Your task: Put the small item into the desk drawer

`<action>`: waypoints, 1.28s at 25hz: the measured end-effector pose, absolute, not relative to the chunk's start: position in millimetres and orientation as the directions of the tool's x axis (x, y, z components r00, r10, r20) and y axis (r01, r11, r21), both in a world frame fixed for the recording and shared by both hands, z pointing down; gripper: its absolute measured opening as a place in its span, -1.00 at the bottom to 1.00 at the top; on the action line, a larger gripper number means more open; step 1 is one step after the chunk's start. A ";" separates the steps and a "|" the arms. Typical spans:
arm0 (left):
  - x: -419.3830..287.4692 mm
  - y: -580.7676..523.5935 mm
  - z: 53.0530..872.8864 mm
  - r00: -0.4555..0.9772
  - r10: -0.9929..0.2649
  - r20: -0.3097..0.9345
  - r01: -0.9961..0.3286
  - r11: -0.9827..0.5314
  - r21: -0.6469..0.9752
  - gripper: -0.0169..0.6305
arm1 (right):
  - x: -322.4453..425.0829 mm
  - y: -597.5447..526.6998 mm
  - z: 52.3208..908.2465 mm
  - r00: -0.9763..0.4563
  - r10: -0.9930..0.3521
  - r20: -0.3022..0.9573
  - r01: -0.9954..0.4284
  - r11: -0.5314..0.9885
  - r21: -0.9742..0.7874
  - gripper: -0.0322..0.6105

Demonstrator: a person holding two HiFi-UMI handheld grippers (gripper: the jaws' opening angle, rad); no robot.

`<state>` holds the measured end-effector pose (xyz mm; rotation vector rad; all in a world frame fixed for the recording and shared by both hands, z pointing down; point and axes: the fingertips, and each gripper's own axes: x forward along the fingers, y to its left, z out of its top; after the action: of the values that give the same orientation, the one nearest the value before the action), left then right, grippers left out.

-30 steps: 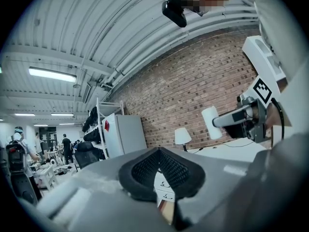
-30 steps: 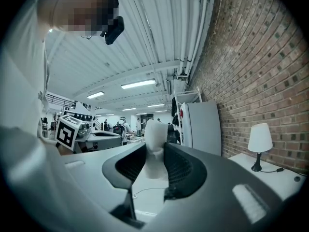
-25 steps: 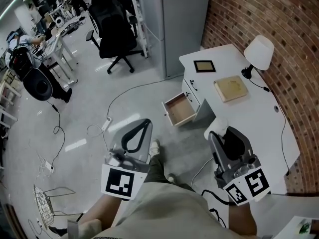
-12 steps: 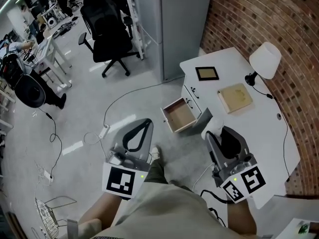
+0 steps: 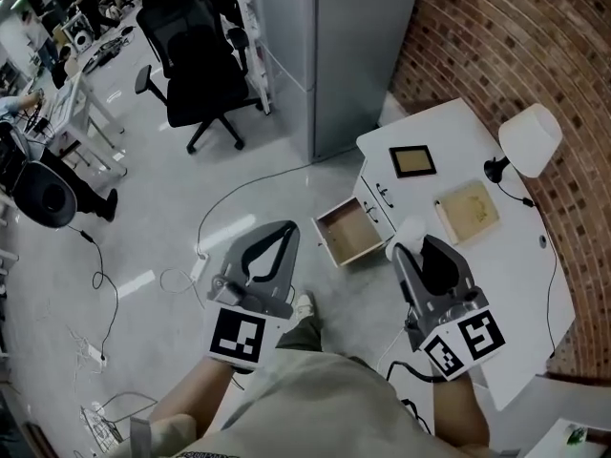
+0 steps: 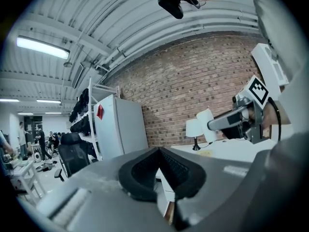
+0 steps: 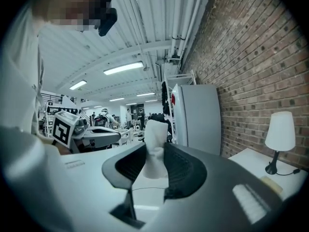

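Note:
In the head view my right gripper [image 5: 412,243] is shut on a small white crumpled item [image 5: 410,231], held in the air beside the white desk [image 5: 496,265]. The right gripper view shows the item [image 7: 155,144] pinched upright between the two dark pads [image 7: 181,170]. The desk drawer [image 5: 347,233] stands pulled out, its wooden inside bare, just left of the item. My left gripper [image 5: 286,229] hangs over the floor left of the drawer, its jaws [image 6: 158,150] shut on nothing. From the left gripper view the right gripper [image 6: 236,122] and the item [image 6: 205,123] show at the right.
On the desk stand a white lamp [image 5: 530,137], a black picture frame [image 5: 412,161] and a tan square pad [image 5: 468,210]. A brick wall [image 5: 496,36] runs behind it. A grey cabinet [image 5: 348,46], a black office chair [image 5: 196,70] and floor cables [image 5: 224,198] lie beyond.
The head view has shifted: the desk and open drawer sit a little lower and further right. Both grippers keep their places in the picture, the right still holding the white item.

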<state>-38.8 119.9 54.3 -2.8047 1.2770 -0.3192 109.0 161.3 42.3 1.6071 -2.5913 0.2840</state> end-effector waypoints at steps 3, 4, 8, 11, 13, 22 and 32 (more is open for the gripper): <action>-44.6 86.3 60.1 0.657 -0.733 0.175 -0.728 -0.678 -0.108 -0.94 | 100.5 128.9 47.5 -0.430 -0.884 0.182 -0.902 0.416 -0.111 -0.52; -46.1 77.3 62.3 0.664 -0.727 0.177 -0.722 -0.684 -0.100 -0.94 | 98.3 119.7 49.1 -0.425 -0.885 0.188 -0.905 0.412 -0.106 -0.52; -50.9 45.8 75.4 0.680 -0.705 0.201 -0.705 -0.704 -0.085 -0.94 | 99.4 87.2 60.4 -0.379 -0.899 0.220 -0.925 0.366 -0.101 -0.52; -55.7 27.0 88.1 0.675 -0.704 0.222 -0.714 -0.699 -0.046 -0.94 | 104.1 69.0 79.9 -0.355 -0.895 0.270 -0.935 0.336 -0.117 -0.52; -57.8 15.3 98.5 0.664 -0.708 0.238 -0.722 -0.691 -0.039 -0.94 | 107.8 58.0 94.3 -0.349 -0.886 0.306 -0.937 0.326 -0.125 -0.52; -46.1 -30.6 153.8 0.637 -0.700 0.323 -0.733 -0.680 -0.027 -0.94 | 123.5 -2.6 178.7 -0.371 -0.819 0.439 -0.928 0.315 -0.198 -0.52; -33.9 -77.6 263.8 0.577 -0.709 0.405 -0.786 -0.617 0.039 -0.94 | 115.2 -65.0 322.3 -0.433 -0.668 0.605 -0.900 0.356 -0.250 -0.51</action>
<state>-33.9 -77.6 263.8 -2.9767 1.4329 -0.6009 115.2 -65.0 322.3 1.3712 -2.2238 0.7896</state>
